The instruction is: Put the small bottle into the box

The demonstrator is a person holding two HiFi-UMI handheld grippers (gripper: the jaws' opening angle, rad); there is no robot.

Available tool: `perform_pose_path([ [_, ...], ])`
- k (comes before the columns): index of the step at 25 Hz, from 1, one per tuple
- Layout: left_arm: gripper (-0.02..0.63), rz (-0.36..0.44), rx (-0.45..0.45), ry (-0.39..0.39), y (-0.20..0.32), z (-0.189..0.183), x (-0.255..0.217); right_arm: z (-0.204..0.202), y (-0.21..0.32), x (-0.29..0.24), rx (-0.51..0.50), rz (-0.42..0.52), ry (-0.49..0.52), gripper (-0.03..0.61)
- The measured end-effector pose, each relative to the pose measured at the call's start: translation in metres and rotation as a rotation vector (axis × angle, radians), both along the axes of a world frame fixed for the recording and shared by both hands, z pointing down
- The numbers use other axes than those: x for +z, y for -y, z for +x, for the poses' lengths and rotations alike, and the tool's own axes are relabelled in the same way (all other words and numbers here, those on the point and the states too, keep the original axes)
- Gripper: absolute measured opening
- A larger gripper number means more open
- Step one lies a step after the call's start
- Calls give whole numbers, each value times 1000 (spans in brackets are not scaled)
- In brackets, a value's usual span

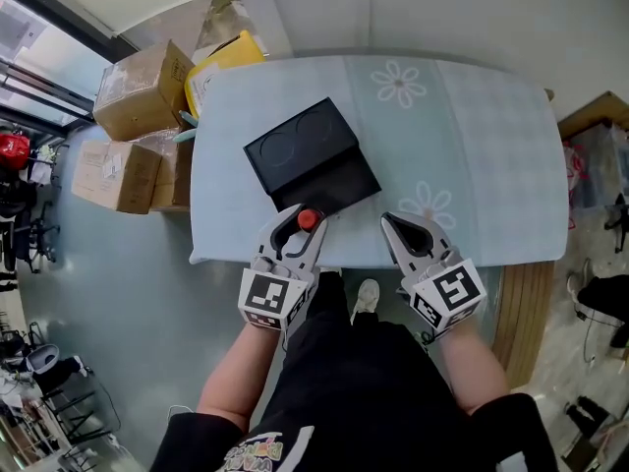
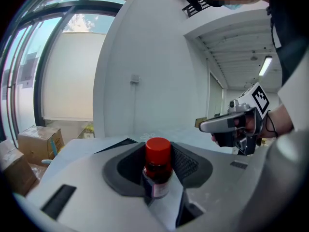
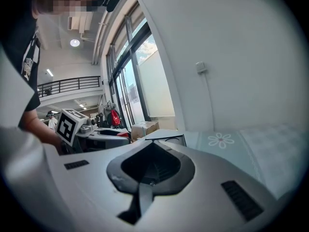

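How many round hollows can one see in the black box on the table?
2. Both are in the far half of the black box: one hollow on the left, one on the right. The left gripper hides a little of the near edge.

The pale blue, flower-printed table (image 1: 491, 146) carried one thing only; an open black box (image 1: 310, 160) lay flat near its front edge; cardboard cartons (image 1: 142, 91) stood stacked on the floor (image 1: 118, 313) just beside its left end.
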State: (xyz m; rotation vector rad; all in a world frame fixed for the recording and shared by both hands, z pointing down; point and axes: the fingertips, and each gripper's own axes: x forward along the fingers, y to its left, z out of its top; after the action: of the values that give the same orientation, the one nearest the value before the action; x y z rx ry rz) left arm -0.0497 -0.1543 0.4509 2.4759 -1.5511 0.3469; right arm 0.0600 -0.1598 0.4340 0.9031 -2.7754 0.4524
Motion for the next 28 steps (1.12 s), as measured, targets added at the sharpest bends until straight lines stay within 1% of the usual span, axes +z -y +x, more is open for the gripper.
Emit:
perform_pose_path([
  [7, 158, -37, 29, 2, 28, -6, 32, -8, 16, 20, 17, -50, -27, 9],
  [15, 158, -76, 50, 15, 52, -9, 67, -22, 28, 40, 10, -96, -42, 9],
  [21, 158, -94, 61, 32, 64, -8, 88, -28, 32, 54, 2, -129, -61, 9],
  [28, 158, -118, 66, 44, 72, -6, 106, -30, 37, 63, 7, -142, -67, 9],
])
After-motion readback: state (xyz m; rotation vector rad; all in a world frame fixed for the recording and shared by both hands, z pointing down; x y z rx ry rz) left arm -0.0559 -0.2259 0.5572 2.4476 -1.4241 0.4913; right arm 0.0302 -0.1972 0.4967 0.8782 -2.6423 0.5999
